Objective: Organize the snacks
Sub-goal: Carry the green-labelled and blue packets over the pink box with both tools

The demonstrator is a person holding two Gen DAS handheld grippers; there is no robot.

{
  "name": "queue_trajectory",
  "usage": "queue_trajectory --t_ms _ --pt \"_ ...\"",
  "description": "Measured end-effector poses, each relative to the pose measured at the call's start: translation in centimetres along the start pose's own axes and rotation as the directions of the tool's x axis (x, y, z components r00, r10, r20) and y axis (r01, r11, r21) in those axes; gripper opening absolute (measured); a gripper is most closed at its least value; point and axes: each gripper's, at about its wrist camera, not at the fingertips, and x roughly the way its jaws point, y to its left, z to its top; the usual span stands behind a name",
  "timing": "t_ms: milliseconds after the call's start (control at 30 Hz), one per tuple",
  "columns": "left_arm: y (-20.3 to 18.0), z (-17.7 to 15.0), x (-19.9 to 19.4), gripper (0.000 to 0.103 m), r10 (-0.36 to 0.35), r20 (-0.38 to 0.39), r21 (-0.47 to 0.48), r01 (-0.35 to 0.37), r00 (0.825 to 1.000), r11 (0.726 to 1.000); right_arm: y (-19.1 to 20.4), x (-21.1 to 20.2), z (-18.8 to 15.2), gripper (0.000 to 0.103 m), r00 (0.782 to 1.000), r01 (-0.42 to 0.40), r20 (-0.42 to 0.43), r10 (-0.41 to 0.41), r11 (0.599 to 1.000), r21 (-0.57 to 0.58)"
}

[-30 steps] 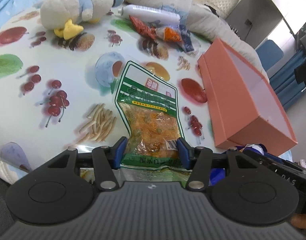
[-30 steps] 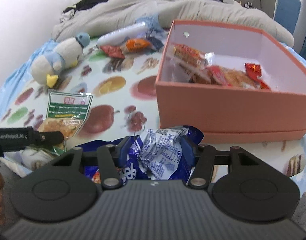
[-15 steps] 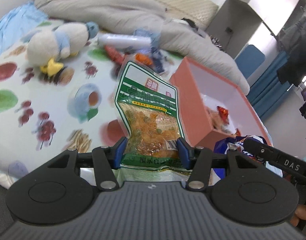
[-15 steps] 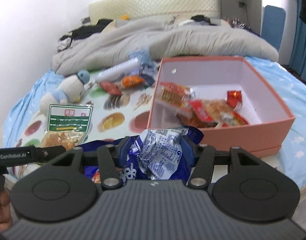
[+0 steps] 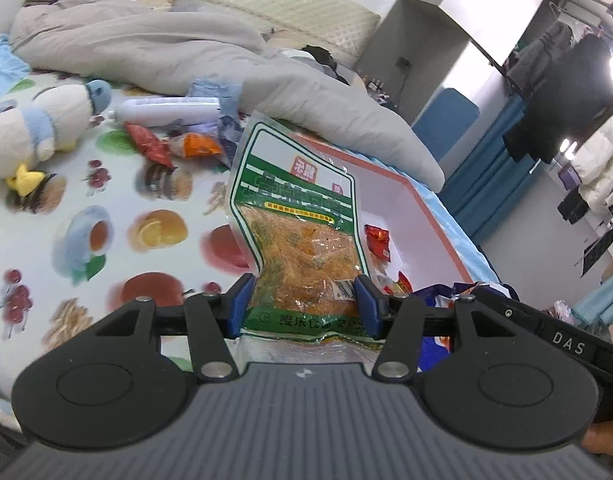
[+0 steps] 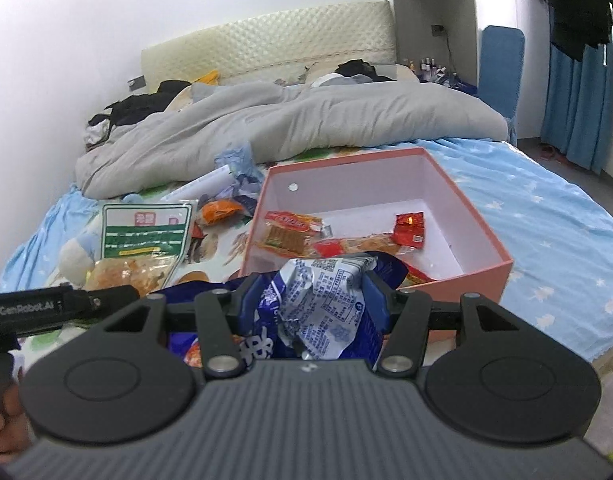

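Left hand-held gripper (image 5: 302, 300) pinches green snack bag (image 5: 298, 216); right (image 6: 306, 300) pinches blue packet (image 6: 322, 296) (crumpled).

Each camera sits just behind its own jaws and looks forward and down across the bed toward the headboard (image 6: 266, 44), close above the fruit-print sheet (image 5: 106, 208). The left view looks from the left toward the pink box (image 5: 434, 216); the right view faces the same box (image 6: 462, 196) from nearer. Both share the box, the grey duvet (image 5: 154, 48) and the plush toy (image 5: 38, 120), and each catches the other gripper at its edge.
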Motion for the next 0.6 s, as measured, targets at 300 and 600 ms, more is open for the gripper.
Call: queue_trajectory --t_ms 300,600 --pt "-3.7 2.1 5.1 0.059 -0.012 -0.065 0.062 0.016 0.998 0.998 -3.4 2.7 2.4 0.057 1.000 0.023 -0.008 -0.022 0.999 0.030" --pt "-5.8 5.8 12.3 0.060 -0.016 -0.116 0.089 0.027 0.993 0.996 -6.2 7.8 5.7 0.057 0.998 0.051 -0.027 -0.051 0.998 0.023"
